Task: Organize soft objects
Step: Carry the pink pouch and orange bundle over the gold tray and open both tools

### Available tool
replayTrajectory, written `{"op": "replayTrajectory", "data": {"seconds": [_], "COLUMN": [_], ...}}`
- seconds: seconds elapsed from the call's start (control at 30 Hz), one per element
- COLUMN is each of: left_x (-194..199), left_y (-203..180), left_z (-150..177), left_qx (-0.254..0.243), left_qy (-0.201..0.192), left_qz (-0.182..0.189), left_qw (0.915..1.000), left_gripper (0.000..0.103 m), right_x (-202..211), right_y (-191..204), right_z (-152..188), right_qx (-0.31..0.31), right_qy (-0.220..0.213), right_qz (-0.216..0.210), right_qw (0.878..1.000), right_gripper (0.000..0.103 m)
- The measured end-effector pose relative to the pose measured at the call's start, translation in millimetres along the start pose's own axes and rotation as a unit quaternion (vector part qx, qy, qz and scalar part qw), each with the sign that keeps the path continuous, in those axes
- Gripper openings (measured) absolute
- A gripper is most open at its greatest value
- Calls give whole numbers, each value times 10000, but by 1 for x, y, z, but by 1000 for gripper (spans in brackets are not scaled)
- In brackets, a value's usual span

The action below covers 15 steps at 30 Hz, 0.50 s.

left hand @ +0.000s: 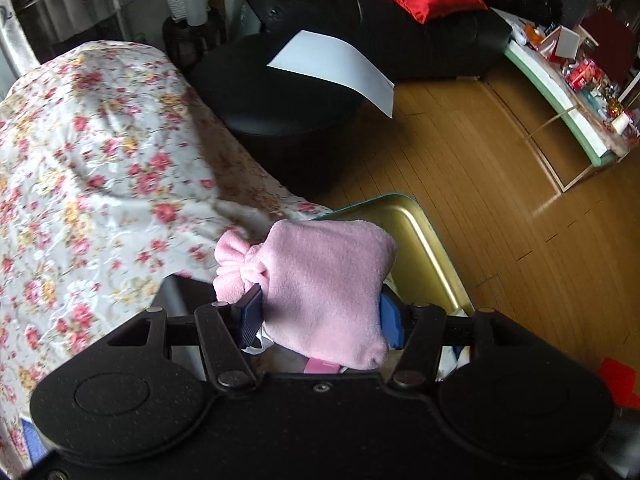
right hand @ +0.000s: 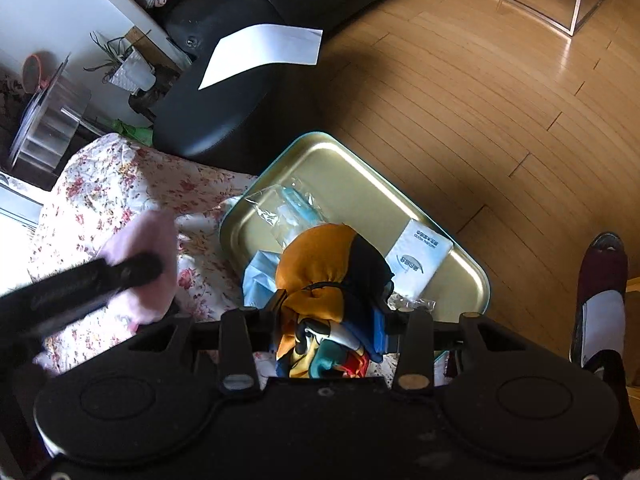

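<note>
Pink fleece pouch (left hand: 328,296), soft and squarish with a gathered, tied neck, is clamped between the blue pads of the left gripper (left hand: 320,316); the jaws press into its two sides. Its long axis runs roughly from the tied ruffle at the upper left of the left wrist view to a rounded corner at the lower right, so the neck points out over the floral cloth (left hand: 100,160) while the body hangs above the near edge of the gold tray (left hand: 424,248). In the right wrist view the same pouch shows as a blurred pink shape behind the other gripper's dark bar, over the cloth and to the left of the tray. The right gripper (right hand: 332,320) has its fingers closed tight on a multicoloured fabric bundle (right hand: 320,276), orange and black at the top with blue, white and red folds lower down; the bundle stands roughly upright in the jaws, its rounded orange end pointing away from the camera, over the tray. The tray sits with one side against the cloth-covered surface and the rest showing over the wooden floor (right hand: 480,100). Inside it lie a clear plastic packet with pale blue contents (right hand: 284,208), a light blue item (right hand: 258,276) beside the bundle, a white tissue pack (right hand: 420,260) near the right rim, and a small crinkled clear wrapper (right hand: 412,302).
</note>
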<state>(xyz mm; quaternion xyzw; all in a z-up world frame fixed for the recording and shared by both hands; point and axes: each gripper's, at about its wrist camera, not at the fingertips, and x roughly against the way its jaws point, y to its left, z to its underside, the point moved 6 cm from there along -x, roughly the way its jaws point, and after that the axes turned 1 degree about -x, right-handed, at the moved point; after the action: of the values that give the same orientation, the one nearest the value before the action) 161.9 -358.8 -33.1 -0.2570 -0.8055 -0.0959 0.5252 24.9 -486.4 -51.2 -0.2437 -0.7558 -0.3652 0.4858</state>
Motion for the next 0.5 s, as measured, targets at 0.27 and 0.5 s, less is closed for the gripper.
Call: {"op": "replayTrajectory", "data": {"seconds": [0.27,0.5], "left_x": [-27,-33], "left_y": [-21,-23], "left_z": [-11,-14], "left_qx": [6,-28], "left_qy": [189,118], "left_qz": [-37,-207], "left_qw": [9998,9997], "left_gripper": [56,64], "right_x": [-2,1], "right_y": [-3,4], "right_z": [2,-3], "right_qx": [-36,5], "right_qy": [107,14], "right_qz": [-73,-311], "right_qw": [9999,9995], "right_gripper": [42,58]}}
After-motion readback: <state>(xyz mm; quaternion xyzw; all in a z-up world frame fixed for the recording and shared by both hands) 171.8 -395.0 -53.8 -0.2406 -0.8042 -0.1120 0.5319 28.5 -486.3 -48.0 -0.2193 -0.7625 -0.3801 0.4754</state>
